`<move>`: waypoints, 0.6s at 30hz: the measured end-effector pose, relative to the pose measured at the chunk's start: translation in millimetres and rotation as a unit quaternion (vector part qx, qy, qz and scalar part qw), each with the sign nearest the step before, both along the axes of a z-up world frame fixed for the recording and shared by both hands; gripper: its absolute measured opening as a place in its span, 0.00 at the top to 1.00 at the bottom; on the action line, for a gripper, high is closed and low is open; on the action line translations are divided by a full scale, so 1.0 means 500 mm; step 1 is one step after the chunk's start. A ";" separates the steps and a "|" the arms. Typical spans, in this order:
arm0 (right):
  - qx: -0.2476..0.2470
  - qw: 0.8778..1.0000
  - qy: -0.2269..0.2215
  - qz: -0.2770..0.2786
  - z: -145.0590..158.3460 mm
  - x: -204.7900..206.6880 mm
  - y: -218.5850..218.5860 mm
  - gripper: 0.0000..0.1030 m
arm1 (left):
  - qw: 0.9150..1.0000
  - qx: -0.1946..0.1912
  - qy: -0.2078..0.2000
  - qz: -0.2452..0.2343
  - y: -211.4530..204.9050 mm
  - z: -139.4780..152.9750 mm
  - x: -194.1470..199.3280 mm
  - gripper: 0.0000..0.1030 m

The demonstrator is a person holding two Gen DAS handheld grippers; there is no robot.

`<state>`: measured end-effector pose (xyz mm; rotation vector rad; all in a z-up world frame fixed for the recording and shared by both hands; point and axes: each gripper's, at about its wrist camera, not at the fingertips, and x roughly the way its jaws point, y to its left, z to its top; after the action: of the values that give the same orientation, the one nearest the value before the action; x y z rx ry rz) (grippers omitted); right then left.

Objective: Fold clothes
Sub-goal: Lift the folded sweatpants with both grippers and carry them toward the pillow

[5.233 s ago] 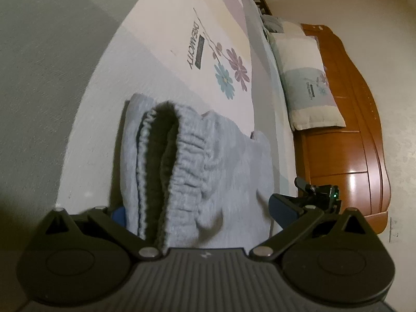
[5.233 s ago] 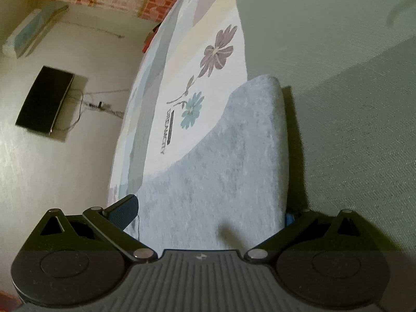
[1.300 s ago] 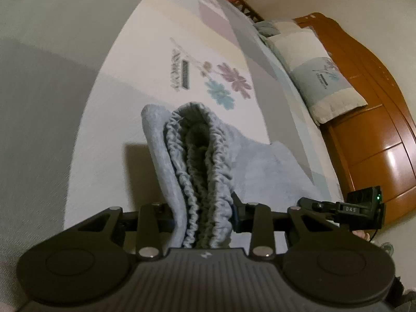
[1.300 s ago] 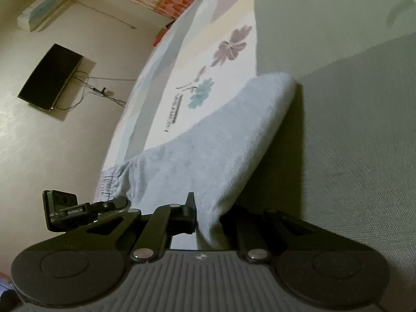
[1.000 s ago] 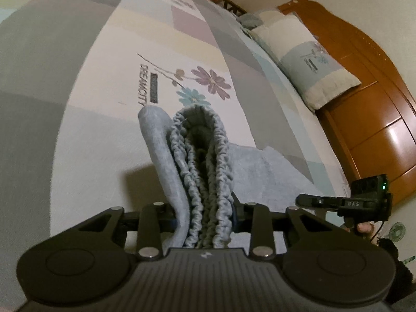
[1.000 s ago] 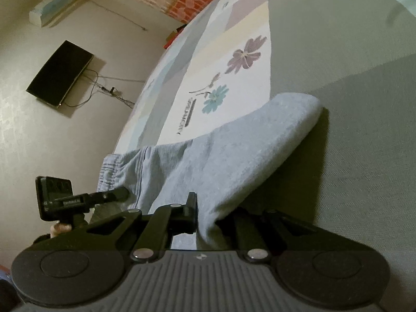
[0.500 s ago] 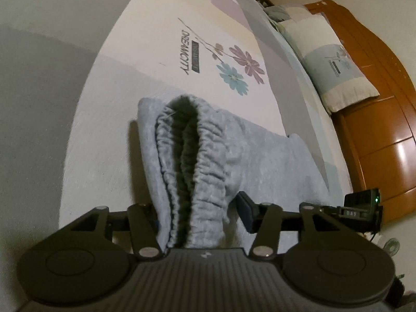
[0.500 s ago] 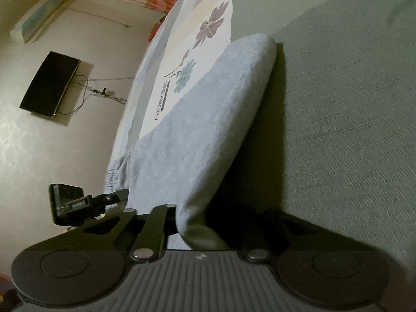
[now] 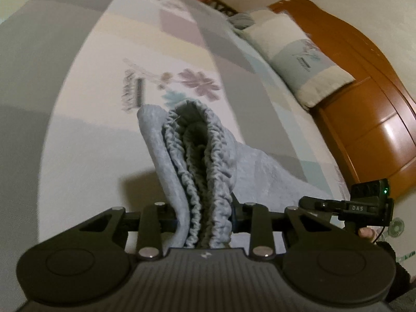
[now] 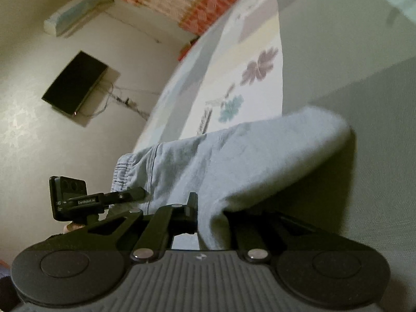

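**Two tools, one pair of grey pants**

Both clamped! Left tool point(image 9: 205, 213) pinches the bunched waistband point(image 9: 205, 161) of the grey pants point(image 10: 234, 156); right tool point(image 10: 210, 221) bites the opposite end. Cloth spans btwn them, lifted off the bed point(image 9: 78, 104), prob. to carry a fold. Pants run toward 12 o'clock from each tool.

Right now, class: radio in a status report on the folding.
Left gripper shut on grey shorts waistband. Right gripper shut on other end. Shorts lifted above bedspread. Nothing obstructing.
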<state>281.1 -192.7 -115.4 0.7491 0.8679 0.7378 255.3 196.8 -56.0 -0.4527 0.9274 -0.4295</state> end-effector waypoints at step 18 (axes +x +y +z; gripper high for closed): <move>-0.017 0.977 -0.069 -0.201 0.098 -0.146 -0.342 0.91 | 0.987 0.030 -0.033 -0.152 -0.450 0.099 0.175 0.70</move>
<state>207.9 -363.6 -66.5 0.8023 0.5768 0.4076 342.6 -28.2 -6.5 -0.2396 0.9451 -0.6884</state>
